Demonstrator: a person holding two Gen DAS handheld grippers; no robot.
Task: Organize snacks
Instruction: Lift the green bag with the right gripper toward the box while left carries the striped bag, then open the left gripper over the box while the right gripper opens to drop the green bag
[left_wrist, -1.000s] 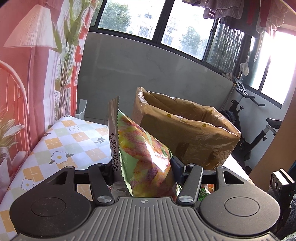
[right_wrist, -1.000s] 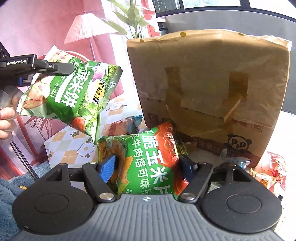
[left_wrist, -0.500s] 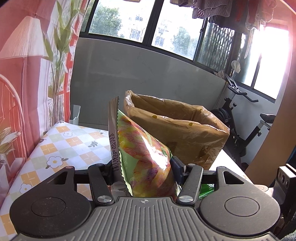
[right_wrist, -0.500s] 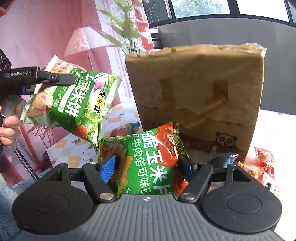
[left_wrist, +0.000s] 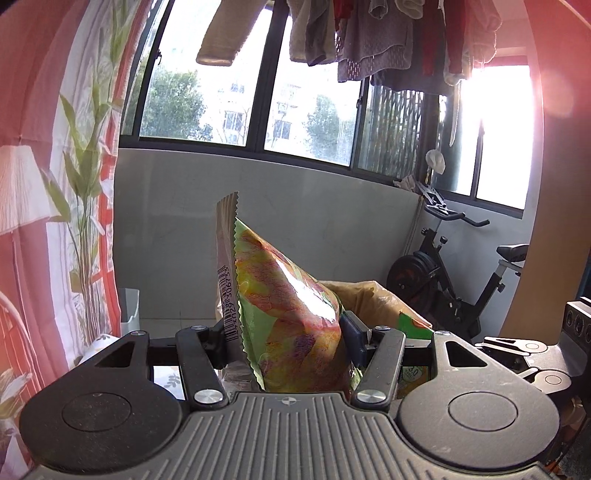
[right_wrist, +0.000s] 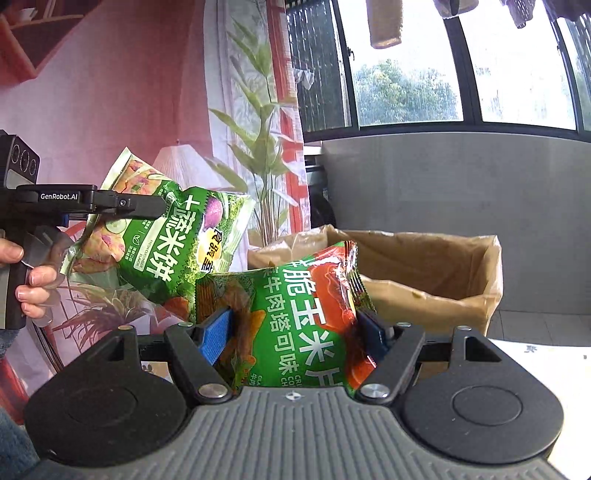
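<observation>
My left gripper (left_wrist: 286, 332) is shut on a green rice-cracker bag (left_wrist: 284, 314) and holds it up in the air; the same bag (right_wrist: 173, 240) and the left gripper (right_wrist: 110, 203) show at the left of the right wrist view. My right gripper (right_wrist: 295, 332) is shut on a green and red corn-chip bag (right_wrist: 303, 317). An open brown paper-lined box (right_wrist: 424, 273) stands just behind and below the corn-chip bag; its rim (left_wrist: 373, 299) shows low behind the rice-cracker bag in the left wrist view.
A floral checked tablecloth (left_wrist: 103, 341) peeks out at lower left. An exercise bike (left_wrist: 454, 288) stands at the right by the grey wall. Windows and hanging laundry (left_wrist: 369, 37) fill the top. A printed backdrop with a lamp and plant (right_wrist: 229, 147) hangs at left.
Both grippers have risen with their bags. The box has dropped low in both views, and its open top now shows in the right wrist view.
</observation>
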